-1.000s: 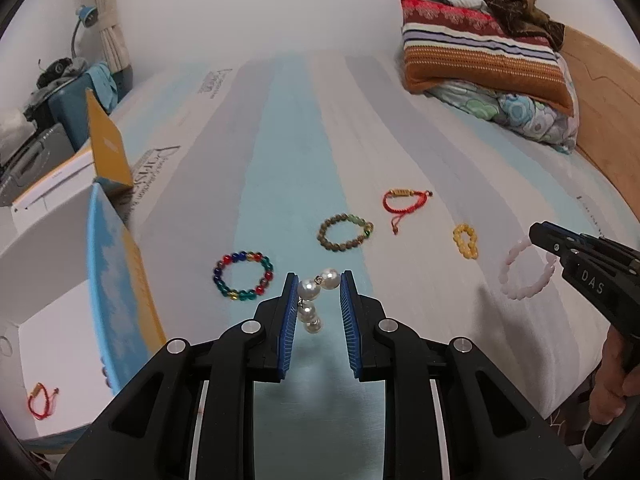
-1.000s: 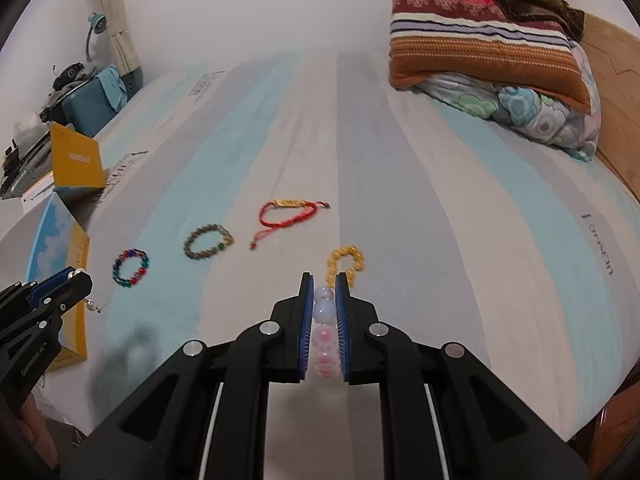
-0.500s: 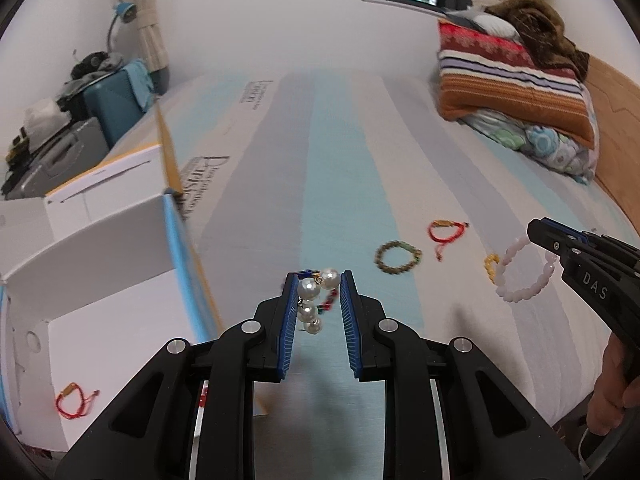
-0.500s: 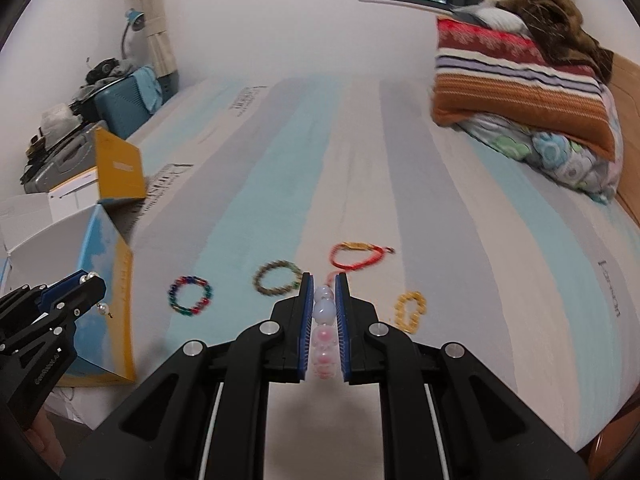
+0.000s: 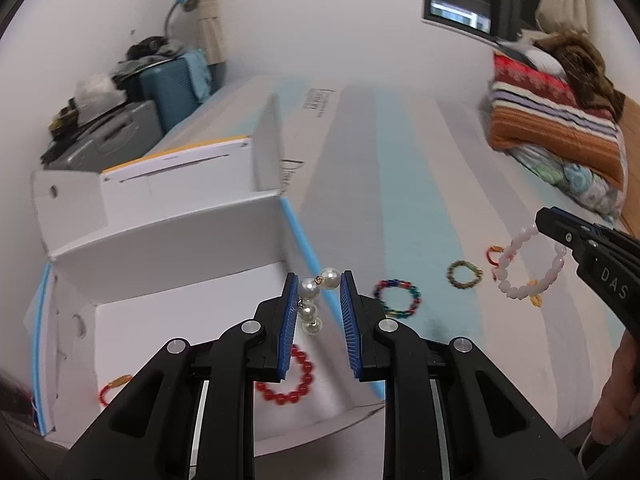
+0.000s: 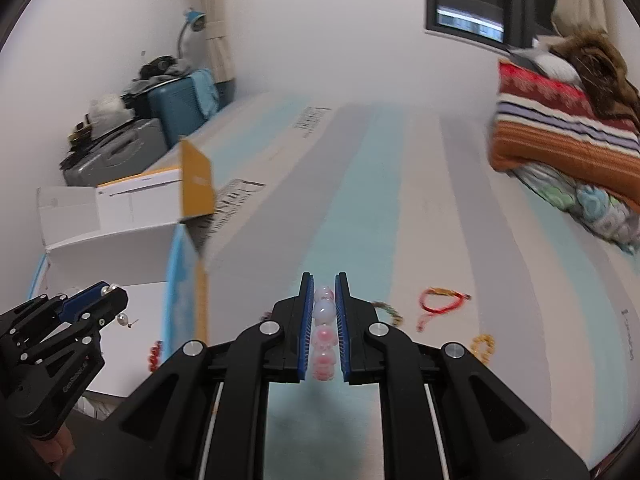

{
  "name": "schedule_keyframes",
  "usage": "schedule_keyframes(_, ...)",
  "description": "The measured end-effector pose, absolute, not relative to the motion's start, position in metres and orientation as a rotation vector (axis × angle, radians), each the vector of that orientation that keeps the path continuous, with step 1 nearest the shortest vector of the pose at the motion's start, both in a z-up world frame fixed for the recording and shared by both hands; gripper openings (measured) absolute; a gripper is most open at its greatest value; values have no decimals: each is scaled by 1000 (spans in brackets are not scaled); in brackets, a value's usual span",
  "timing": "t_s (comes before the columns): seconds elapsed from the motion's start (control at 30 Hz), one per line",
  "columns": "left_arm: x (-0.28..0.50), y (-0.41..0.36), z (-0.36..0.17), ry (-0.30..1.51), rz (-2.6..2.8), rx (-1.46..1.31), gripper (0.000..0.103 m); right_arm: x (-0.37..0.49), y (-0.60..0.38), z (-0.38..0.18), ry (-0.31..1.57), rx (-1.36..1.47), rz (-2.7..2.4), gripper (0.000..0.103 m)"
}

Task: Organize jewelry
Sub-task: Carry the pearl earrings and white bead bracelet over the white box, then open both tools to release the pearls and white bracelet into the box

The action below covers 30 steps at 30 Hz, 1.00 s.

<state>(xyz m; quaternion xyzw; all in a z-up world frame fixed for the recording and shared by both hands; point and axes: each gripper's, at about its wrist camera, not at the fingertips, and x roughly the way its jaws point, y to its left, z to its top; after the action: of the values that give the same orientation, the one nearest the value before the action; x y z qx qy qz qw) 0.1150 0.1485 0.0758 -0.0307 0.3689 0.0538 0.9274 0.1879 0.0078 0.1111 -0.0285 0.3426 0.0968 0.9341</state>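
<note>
Pearls first: from the left wrist view, the left gripper (image 5: pixel 319 300) has its blue pads clamped on a pearl bracelet (image 5: pixel 314 298), a short run of white beads hanging between them. Directly below and ahead of that gripper sits an open white box (image 5: pixel 168 248), and on the box floor lie a red bead bracelet (image 5: pixel 294 380) just under the left finger and a red cord bracelet (image 5: pixel 114 388) further to the left. Off to the right of the gripper, on the striped mattress (image 5: pixel 400 184), a multicolour bead bracelet (image 5: pixel 396 298) lies nearest, a brown bead bracelet (image 5: pixel 464 274) beyond it. Far right, the right gripper (image 5: pixel 550 220) carries a pink bead bracelet (image 5: pixel 528 268), its loop dangling clear of the bed.

Over to the right wrist view: right gripper (image 6: pixel 324 308) pressed tight together on the pink bead bracelet (image 6: pixel 323 336), beads stacked in a line between the pads. To its right on the mattress (image 6: pixel 400 200), a red string bracelet (image 6: pixel 438 304) and a yellow bead bracelet (image 6: pixel 482 346). Low left, the left gripper (image 6: pixel 110 300) hangs over the box (image 6: pixel 120 256).
</note>
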Motion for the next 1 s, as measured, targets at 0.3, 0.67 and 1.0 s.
schedule_keyframes(0.3, 95, 214, 69, 772, 211, -112, 21, 176, 77, 126, 666, -89, 299, 10)
schedule_keyframes(0.67, 73, 273, 42, 837, 315, -154, 21, 162, 162, 117, 677, -153, 417, 10)
schedule_keyframes(1.0, 71, 295, 8, 955, 352, -186, 21, 170, 198, 64, 823, -196, 453, 10)
